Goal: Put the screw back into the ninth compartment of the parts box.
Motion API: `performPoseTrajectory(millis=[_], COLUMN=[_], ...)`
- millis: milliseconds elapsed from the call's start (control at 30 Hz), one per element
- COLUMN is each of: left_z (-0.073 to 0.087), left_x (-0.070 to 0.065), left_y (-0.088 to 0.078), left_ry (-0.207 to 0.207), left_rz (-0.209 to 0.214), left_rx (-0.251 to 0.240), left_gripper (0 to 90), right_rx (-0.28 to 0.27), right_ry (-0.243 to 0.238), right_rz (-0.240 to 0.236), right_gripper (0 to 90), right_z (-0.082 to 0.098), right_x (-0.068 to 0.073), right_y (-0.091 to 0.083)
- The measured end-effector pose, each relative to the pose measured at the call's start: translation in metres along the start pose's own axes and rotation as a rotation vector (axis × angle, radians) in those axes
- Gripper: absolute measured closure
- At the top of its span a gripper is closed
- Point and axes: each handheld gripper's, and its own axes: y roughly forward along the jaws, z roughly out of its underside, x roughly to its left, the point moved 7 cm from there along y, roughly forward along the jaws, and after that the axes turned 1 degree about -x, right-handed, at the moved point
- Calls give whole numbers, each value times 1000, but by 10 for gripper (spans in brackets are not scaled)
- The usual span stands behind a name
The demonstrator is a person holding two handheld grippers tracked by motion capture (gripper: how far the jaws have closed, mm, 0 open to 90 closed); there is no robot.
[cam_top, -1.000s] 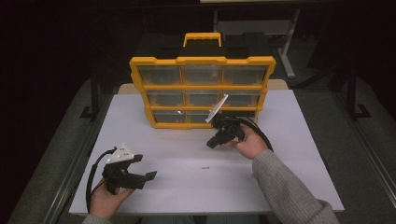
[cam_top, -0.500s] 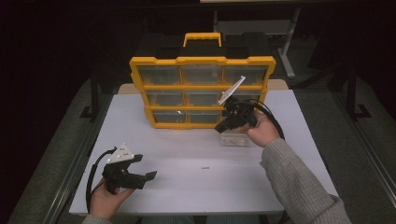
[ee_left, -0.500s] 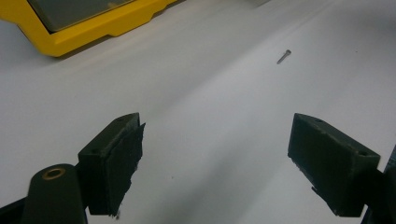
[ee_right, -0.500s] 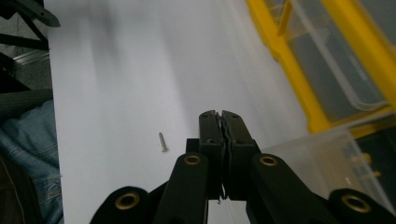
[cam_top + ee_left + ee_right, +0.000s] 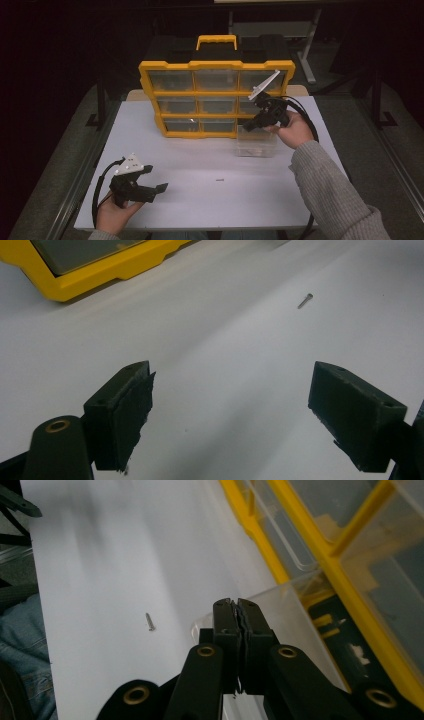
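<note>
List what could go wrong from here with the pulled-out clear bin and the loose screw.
1. The clear bin sits out of the yellow organizer, right under the shut right tongs; a careless pass could knock or tip it.
2. The single screw lies loose on the white table, small enough to be brushed off or missed.
3. The left tongs are open and aimed toward the screw; a flat, thin screw may slip from wide pads.

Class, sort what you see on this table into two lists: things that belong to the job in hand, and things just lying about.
Belongs to the job:
- clear drawer, out on the table
- yellow organiser it stands beside
- right gripper, fingers shut, above the drawer
- screw, probably

Lying about:
- left gripper, open, idle near the table's front edge
- black case behind the organiser
</note>
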Motion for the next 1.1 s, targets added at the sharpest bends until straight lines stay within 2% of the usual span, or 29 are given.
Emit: performPoseTrajectory(millis=[167, 233, 267, 367, 767, 1100], left_z=[0, 0, 0, 0, 0, 1], left_x=[0, 0, 1, 0, 0, -2], left_y=[0, 0, 0, 0, 1, 3], left_ry=[0, 0, 0, -2, 8, -1], left_rz=[-1, -2, -2, -1, 2, 4], left_rx=[-1, -2, -4, -1, 9, 8], left_gripper=[175, 175, 175, 175, 175, 175], right_rx=[2, -2, -7, 9, 41, 53], right_ry=[36, 41, 29, 66, 111, 110], right_rz=[27, 34, 40, 46, 52, 33], right_gripper=[871, 870, 871, 870, 869, 861], right_z=[5, 8, 9, 15, 39, 49], right_x=[-7, -11, -14, -18, -27, -26], right_y=[-9, -11, -11, -12, 13, 32])
